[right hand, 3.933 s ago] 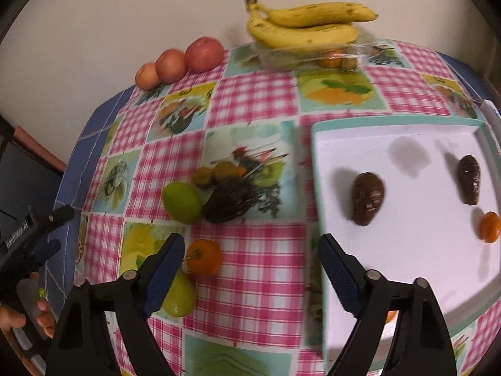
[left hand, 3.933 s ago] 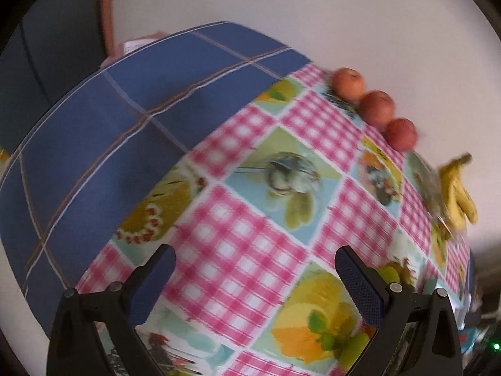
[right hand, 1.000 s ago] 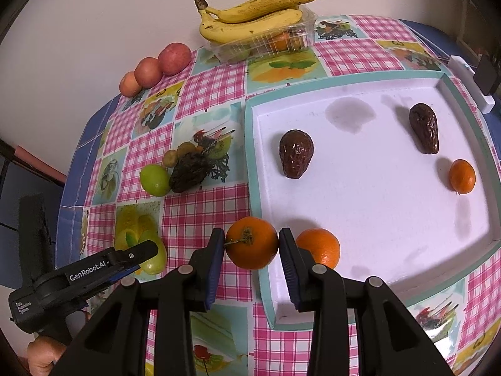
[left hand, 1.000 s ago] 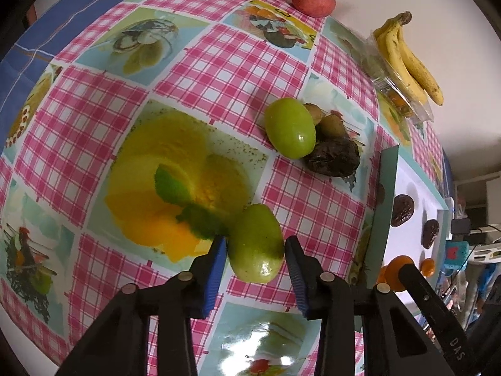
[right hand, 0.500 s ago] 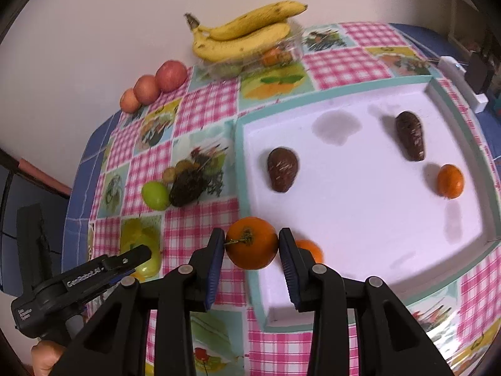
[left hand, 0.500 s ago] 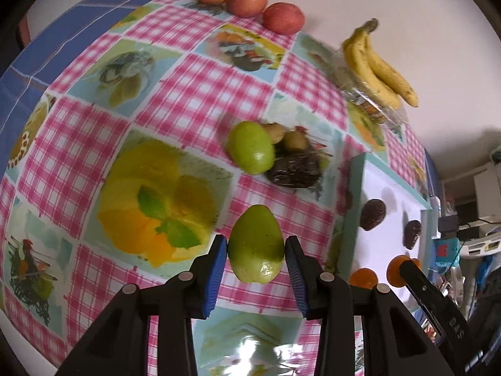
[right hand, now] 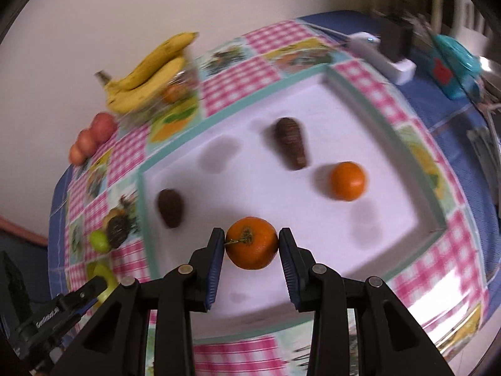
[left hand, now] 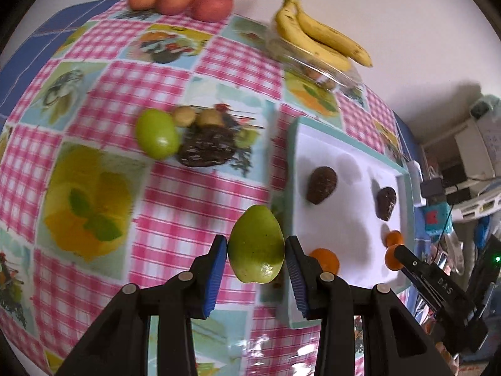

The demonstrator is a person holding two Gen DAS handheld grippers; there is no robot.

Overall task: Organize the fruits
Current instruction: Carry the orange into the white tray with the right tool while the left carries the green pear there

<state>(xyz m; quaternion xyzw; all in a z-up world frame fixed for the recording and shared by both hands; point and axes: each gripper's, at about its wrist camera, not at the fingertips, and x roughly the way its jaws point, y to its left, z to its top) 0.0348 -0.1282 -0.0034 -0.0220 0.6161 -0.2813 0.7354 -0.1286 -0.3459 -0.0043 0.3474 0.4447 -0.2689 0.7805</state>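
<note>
Left gripper clamps a green fruit. Right gripper grips an orange over the white tray, its twin at two o'clock.

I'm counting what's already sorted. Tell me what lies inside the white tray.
In the tray lie two dark brown fruits and an orange. The left view shows another orange near the edge; the right gripper and its held orange cover that spot.

White letters reading "DAS" stood on the black arm of the right gripper. Printing on the left gripper was too blurred to read.
</note>
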